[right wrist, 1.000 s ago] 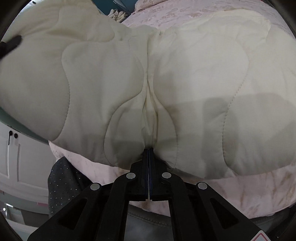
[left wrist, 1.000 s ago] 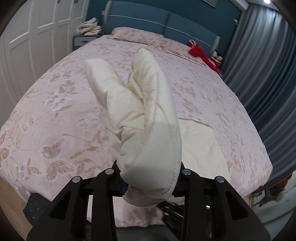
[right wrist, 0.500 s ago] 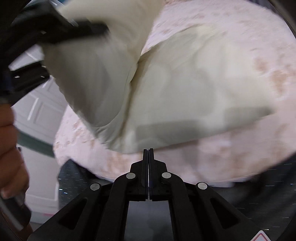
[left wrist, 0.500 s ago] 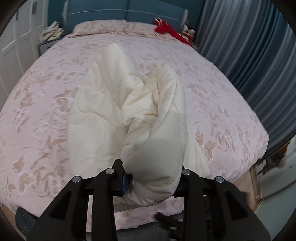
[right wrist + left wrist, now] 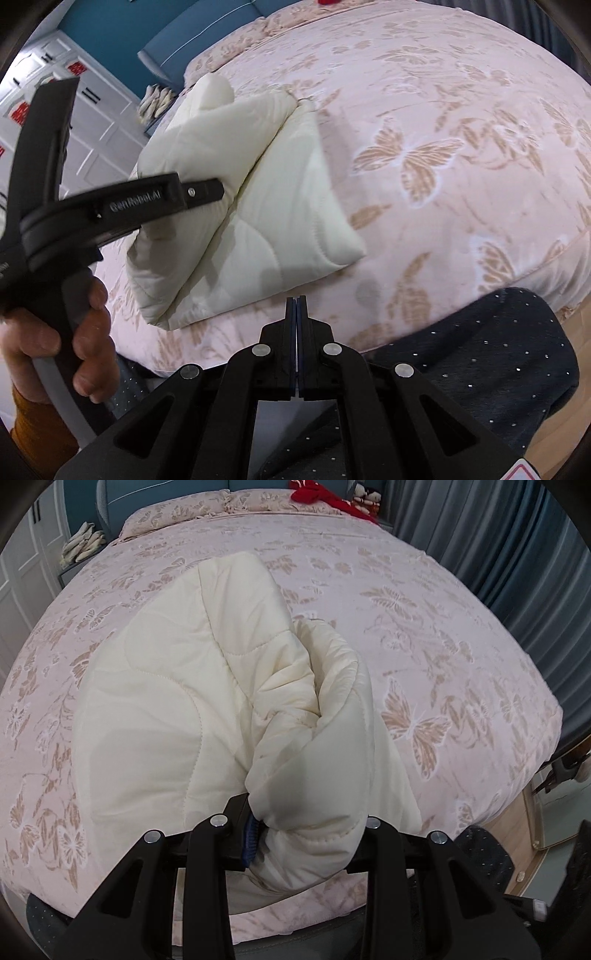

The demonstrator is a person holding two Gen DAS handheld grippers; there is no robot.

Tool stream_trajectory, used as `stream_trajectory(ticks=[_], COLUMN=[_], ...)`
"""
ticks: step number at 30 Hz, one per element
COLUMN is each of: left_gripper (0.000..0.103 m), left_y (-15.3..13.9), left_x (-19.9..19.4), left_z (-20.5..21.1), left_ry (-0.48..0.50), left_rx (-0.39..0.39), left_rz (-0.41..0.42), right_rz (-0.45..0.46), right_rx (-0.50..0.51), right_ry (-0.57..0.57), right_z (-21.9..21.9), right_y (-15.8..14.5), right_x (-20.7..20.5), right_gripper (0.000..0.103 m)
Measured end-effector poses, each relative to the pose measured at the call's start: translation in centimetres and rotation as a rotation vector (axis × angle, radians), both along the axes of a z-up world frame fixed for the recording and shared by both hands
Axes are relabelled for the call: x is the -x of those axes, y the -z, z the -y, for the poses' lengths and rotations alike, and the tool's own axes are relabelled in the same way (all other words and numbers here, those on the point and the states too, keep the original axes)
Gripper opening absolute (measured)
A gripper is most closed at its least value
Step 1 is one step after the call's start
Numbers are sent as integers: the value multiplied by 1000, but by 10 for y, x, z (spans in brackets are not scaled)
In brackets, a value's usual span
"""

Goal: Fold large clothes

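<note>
My left gripper (image 5: 306,834) is clamped on a thick bunched fold of the cream quilted garment (image 5: 192,709); the padding bulges out between my 2 fingers and over them, hiding most of the pads; a strip of blue pad shows at the left finger (image 5: 251,836), pressed against the fabric. From the right wrist view, the same left gripper (image 5: 199,192) reaches in from the left edge, its tip buried in the garment (image 5: 258,206), and my left hand (image 5: 62,332) wraps the handle with an orange sleeve (image 5: 26,424) at the wrist.

The garment lies near the foot of the bed (image 5: 443,635), on the pink bedspread with butterfly print; it is folded into a rough block with 1 layer lapped over another, and its near left part is lifted in my grip while the rest rests on the bedspread.

My right gripper (image 5: 296,317) is fully closed, its 2 fingers pressed flat together with nothing between them; it hangs just off the near edge of the garment, not touching it. A dark dotted cloth (image 5: 480,354) lies below the bed edge; grey curtains (image 5: 498,535) hang along the right; a red item (image 5: 325,494) sits by the pillows (image 5: 177,513) at the far end.
</note>
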State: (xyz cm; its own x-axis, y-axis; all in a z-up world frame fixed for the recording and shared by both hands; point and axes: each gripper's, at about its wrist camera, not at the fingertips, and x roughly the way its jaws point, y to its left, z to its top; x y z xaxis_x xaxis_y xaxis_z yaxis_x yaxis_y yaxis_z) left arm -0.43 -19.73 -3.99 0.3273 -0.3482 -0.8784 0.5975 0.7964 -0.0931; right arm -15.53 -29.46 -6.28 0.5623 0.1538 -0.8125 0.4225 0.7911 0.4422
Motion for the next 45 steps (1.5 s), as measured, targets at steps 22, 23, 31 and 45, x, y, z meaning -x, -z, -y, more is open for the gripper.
stream_trajectory(ticks=[22,23,31,45], left_gripper=[81,82,82,58], left_y=[-28,-22,30,48], left_x=[16,18,17,-11], left_z=[-134,-140,-151,-162], left_ry=[-105,-114,-161,-221], left_rx=[22,11,-53,-36], left_rz=[-14,-27,-96,-151], right_rz=[257,250,106,119], right_rx=[93,80,63,29], right_ry=[-44,-58,-130,-103], right_z=[31,26,-7,1], right_y=[-127,-128,-99,-82], right_x=[-75,-87,-141,-127], right_gripper=[68,68,68,10])
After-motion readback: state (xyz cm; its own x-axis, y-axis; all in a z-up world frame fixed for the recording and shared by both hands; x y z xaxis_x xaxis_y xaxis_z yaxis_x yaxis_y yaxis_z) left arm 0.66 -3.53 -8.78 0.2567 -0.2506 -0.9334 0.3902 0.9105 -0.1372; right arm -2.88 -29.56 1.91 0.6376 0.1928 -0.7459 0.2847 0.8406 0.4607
